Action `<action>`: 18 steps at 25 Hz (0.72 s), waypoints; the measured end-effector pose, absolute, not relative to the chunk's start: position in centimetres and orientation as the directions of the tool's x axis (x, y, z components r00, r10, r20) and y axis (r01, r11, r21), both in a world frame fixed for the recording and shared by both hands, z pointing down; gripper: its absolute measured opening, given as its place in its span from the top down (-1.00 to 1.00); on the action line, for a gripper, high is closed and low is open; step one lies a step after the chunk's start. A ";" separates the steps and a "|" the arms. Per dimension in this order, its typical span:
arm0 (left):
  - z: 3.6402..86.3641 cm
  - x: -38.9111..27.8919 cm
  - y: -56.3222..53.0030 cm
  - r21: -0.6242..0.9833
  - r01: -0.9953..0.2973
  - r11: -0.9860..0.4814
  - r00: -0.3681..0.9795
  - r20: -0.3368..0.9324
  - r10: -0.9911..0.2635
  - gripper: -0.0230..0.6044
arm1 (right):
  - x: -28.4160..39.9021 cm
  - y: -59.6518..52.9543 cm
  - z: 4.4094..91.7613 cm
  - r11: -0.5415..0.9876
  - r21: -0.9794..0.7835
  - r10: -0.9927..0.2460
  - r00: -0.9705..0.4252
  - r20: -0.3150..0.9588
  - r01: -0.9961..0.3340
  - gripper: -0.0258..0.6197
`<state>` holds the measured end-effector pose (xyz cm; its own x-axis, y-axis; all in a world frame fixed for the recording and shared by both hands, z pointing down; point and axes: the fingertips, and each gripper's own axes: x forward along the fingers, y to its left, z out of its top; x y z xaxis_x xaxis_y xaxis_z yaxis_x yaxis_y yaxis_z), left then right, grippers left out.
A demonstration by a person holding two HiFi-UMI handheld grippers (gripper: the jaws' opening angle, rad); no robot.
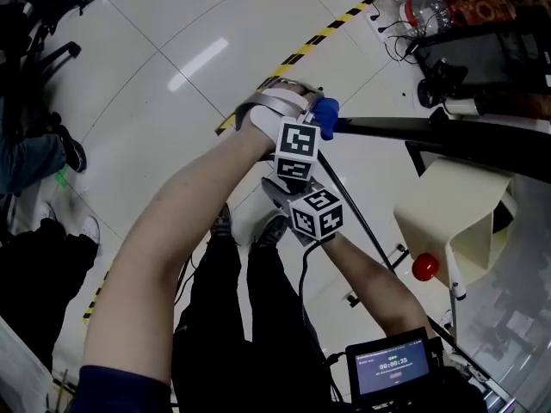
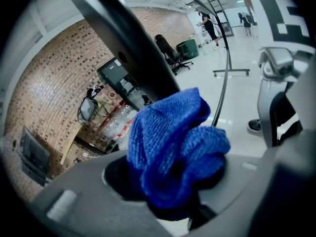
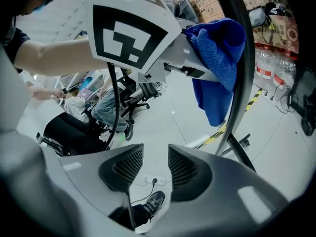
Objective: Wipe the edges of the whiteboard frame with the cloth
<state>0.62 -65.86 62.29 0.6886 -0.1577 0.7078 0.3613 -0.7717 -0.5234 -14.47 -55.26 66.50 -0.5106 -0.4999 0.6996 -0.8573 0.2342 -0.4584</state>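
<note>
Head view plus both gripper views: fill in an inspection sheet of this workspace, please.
Surface: pale tiled floor with yellow-black tape; no table seen.
Job's things: blue cloth at the black whiteboard frame.
Clutter: water bottles, red knob, small screen.
Grippers: left gripper shut on the cloth; right gripper open, nothing between its jaws.
Cables: loose cables on the floor by the bottles.
Surroundings: brick wall, office chair, person's legs at left.
</note>
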 end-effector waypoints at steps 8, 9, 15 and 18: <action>57.1 0.9 -65.9 -0.568 0.374 -0.734 0.704 0.689 -0.175 0.27 | -15.6 -54.1 62.9 0.301 -0.431 -0.491 -0.525 0.695 -0.851 0.42; 56.4 1.0 -65.9 -0.573 0.373 -0.729 0.706 0.686 -0.177 0.27 | -15.5 -54.1 62.5 0.301 -0.428 -0.495 -0.523 0.694 -0.852 0.42; 52.1 0.8 -65.6 -0.580 0.342 -0.739 0.723 0.665 -0.187 0.27 | -15.3 -54.5 59.3 0.304 -0.413 -0.513 -0.513 0.689 -0.859 0.42; 49.8 1.1 -65.5 -0.582 0.346 -0.736 0.725 0.664 -0.184 0.27 | -15.0 -55.1 56.9 0.310 -0.409 -0.529 -0.513 0.676 -0.858 0.43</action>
